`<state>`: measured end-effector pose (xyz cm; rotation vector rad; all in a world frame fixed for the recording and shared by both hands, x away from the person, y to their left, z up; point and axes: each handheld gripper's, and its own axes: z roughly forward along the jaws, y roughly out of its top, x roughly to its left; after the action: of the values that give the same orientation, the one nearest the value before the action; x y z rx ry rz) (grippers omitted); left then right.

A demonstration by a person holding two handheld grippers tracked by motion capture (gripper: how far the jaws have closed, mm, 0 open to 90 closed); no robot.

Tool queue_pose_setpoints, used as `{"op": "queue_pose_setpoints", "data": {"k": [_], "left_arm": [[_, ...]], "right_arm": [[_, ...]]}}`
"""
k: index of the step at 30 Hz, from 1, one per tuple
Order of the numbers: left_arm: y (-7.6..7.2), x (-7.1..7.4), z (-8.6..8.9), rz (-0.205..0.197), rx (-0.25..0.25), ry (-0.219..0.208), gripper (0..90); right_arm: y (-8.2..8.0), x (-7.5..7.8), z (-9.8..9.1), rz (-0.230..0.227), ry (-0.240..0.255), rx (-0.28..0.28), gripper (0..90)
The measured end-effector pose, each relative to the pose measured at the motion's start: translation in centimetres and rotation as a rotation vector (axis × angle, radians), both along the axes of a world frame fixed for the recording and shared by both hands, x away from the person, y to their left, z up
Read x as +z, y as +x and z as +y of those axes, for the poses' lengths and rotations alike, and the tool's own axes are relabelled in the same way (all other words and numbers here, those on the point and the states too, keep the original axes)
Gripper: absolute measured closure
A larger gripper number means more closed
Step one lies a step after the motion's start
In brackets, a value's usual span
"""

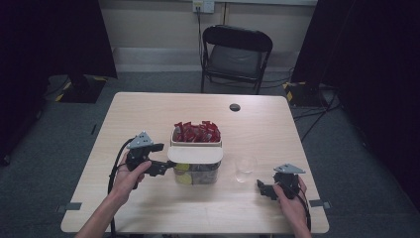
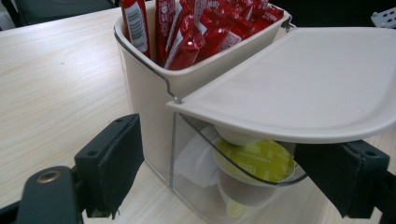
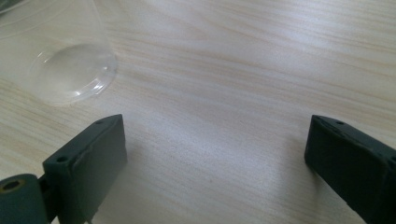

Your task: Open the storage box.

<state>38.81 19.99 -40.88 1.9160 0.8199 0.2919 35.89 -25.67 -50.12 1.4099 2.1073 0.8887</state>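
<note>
A cream organiser (image 1: pixel 196 154) stands mid-table, with several red sachets (image 1: pixel 196 132) upright in its top tray. A cream flap lid (image 2: pixel 303 84) sticks out over its clear lower bin, where pods with yellow-green tops (image 2: pixel 254 161) lie. My left gripper (image 1: pixel 166 167) is at the organiser's left side. In the left gripper view it (image 2: pixel 229 182) is open, its jaws standing wide on either side of the clear bin's corner. A clear plastic cup (image 1: pixel 245 169) stands to the right of the organiser. My right gripper (image 1: pixel 262 190) rests low just right of the cup, open over bare wood (image 3: pixel 215 163), with the cup (image 3: pixel 60 60) ahead to its left.
A black folding chair (image 1: pixel 236 54) stands beyond the table's far edge. A small dark round spot (image 1: pixel 235 107) marks the tabletop at the back. Dark curtains hang at both sides. Bare wood lies along the table's near edge (image 1: pixel 198 218).
</note>
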Motion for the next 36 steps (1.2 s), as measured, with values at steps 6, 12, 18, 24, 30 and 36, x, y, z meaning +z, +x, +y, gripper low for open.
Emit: {"op": "queue_pose_setpoints", "data": {"k": [6,12,18,24,30,36], "left_arm": [[0.2,0.5,-0.2,-0.010,-0.001,0.012,15.7],[0.6,0.9,-0.3,-0.017,0.004,-0.004,15.6],[0.9,1.3,-0.5,-0.017,-0.007,0.026,15.5],[1.4,1.3,-0.6,-0.012,-0.006,0.016,15.3],[1.9,1.7,-0.5,-0.010,-0.005,0.012,15.2],[2.3,2.0,-0.5,-0.020,0.004,0.003,15.2]], "right_arm": [[0.0,0.0,0.0,0.000,0.000,0.001,5.0],[0.0,0.0,0.0,0.000,0.000,0.001,5.0],[0.0,0.0,0.0,0.001,0.000,0.002,4.9],[0.1,0.0,-0.1,-0.001,-0.003,0.005,4.9],[0.1,0.0,-0.1,0.000,-0.002,0.006,4.6],[0.1,0.0,-0.1,0.000,-0.002,0.006,4.7]]}}
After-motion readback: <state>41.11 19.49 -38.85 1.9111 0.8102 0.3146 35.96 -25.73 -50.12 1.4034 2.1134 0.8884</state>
